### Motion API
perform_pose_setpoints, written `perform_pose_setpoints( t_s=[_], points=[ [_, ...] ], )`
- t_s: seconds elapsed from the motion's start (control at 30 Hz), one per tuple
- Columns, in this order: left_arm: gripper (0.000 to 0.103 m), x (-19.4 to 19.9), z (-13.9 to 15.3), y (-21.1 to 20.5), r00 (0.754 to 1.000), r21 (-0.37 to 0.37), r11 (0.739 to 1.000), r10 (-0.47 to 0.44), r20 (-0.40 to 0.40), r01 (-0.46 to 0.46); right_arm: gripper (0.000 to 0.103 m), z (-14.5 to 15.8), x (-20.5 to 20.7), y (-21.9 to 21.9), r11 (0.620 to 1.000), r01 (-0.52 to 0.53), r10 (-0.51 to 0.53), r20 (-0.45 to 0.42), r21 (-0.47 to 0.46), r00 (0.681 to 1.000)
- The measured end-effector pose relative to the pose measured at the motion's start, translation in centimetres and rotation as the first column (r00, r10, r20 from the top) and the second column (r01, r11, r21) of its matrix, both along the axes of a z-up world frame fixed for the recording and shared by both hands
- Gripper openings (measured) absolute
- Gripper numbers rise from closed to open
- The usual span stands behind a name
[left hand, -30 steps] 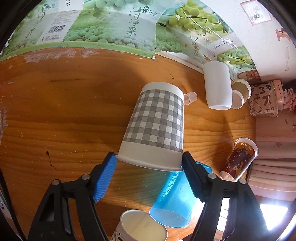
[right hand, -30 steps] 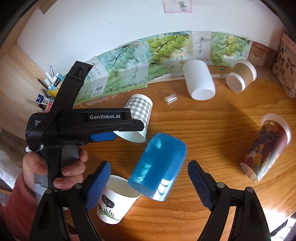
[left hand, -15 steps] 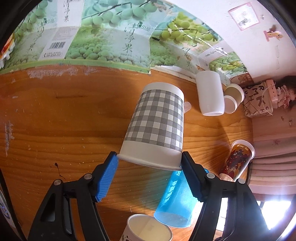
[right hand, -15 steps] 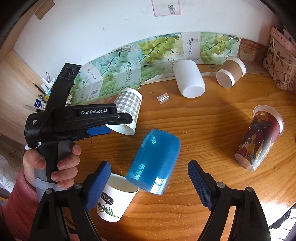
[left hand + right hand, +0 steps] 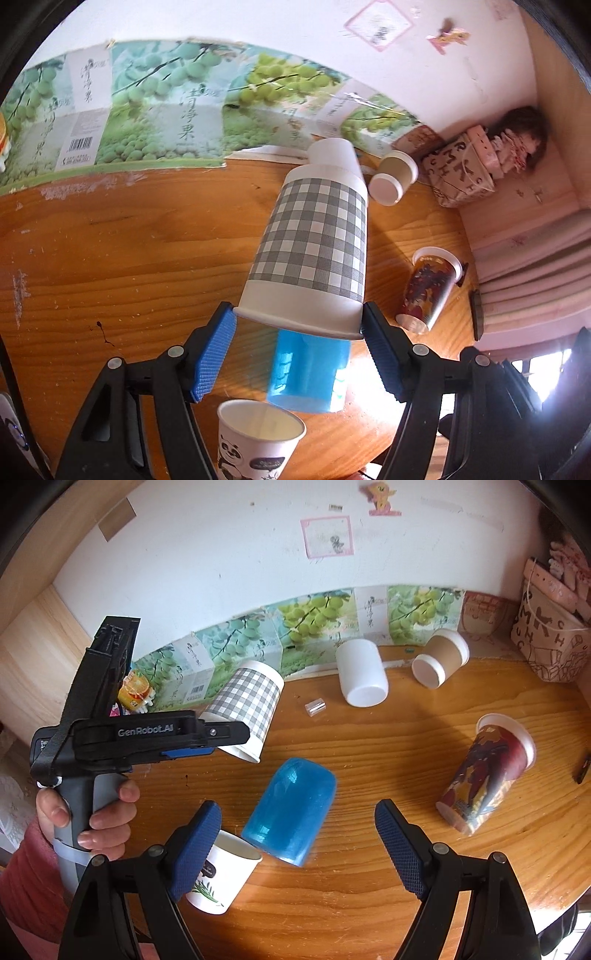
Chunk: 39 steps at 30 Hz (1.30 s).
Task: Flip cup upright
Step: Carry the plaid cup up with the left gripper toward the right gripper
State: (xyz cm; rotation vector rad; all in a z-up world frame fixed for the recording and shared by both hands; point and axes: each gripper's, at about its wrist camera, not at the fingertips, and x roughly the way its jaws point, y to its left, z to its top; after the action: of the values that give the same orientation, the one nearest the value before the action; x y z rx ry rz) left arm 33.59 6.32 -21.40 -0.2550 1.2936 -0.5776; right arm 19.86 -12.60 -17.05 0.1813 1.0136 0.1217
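My left gripper (image 5: pixel 299 343) is shut on the rim of a grey checked paper cup (image 5: pixel 314 243) and holds it in the air above the wooden table (image 5: pixel 129 251), tilted, bottom pointing away and up. The right wrist view shows the same cup (image 5: pixel 245 710) held by the left gripper (image 5: pixel 192 744), clear of the table. My right gripper (image 5: pixel 295 853) is open and empty, hovering over a blue plastic cup (image 5: pixel 291 816) that lies on its side.
An upright white paper cup (image 5: pixel 221 878) stands by the blue cup near the front edge. A white cup (image 5: pixel 362 674), a brown cup (image 5: pixel 441 657) and a dark printed cup (image 5: pixel 484 775) lie on their sides. Green cartons (image 5: pixel 295 627) line the wall.
My left gripper has lifted the checked cup higher off the table and tipped its bottom further up. My right gripper has risen and drawn back a little; it stays open.
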Motion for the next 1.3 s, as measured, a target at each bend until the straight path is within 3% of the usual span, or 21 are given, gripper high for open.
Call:
perform_pose_setpoints(
  t_s=[0.13, 0.3, 0.53, 0.87, 1.13, 1.3],
  points=[
    [0.073, -1.4, 1.3, -1.5, 0.997, 0.026, 0.998, -0.061, 0.051, 0.06, 0.086, 0.6, -1.6, -1.2, 1.0, -0.017, 0.018, 0.04, -0.022, 0.999],
    [0.073, -3.4, 1.9, -4.2, 0.986, 0.05, 0.987, -0.158, 0.06, 0.155, 0.086, 1.0, -3.8, -2.5, 0.999, -0.032, 0.034, 0.067, -0.031, 0.997],
    [0.073, -7.3, 2.2, -8.7, 0.949, 0.113, 0.949, -0.304, 0.082, 0.294, 0.086, 1.0, -6.7, -5.2, 0.999, -0.046, 0.048, 0.09, -0.026, 0.995],
    [0.073, -12.0, 0.5, -14.0, 0.9, 0.184, 0.89, -0.433, 0.058, 0.417, 0.086, 1.3, -9.6, -9.7, 0.998, -0.035, 0.04, 0.12, -0.05, 0.992],
    [0.073, -14.4, -2.0, -17.0, 0.865, 0.247, 0.84, -0.501, 0.009, 0.484, 0.086, -0.2, -11.6, -11.9, 0.981, -0.13, 0.143, 0.082, -0.144, 0.986],
    [0.073, -15.5, -3.5, -18.1, 0.86, 0.274, 0.824, -0.509, -0.029, 0.497, 0.086, -1.5, -12.5, -12.5, 0.958, -0.216, 0.228, 0.045, -0.189, 0.973]
  ],
)
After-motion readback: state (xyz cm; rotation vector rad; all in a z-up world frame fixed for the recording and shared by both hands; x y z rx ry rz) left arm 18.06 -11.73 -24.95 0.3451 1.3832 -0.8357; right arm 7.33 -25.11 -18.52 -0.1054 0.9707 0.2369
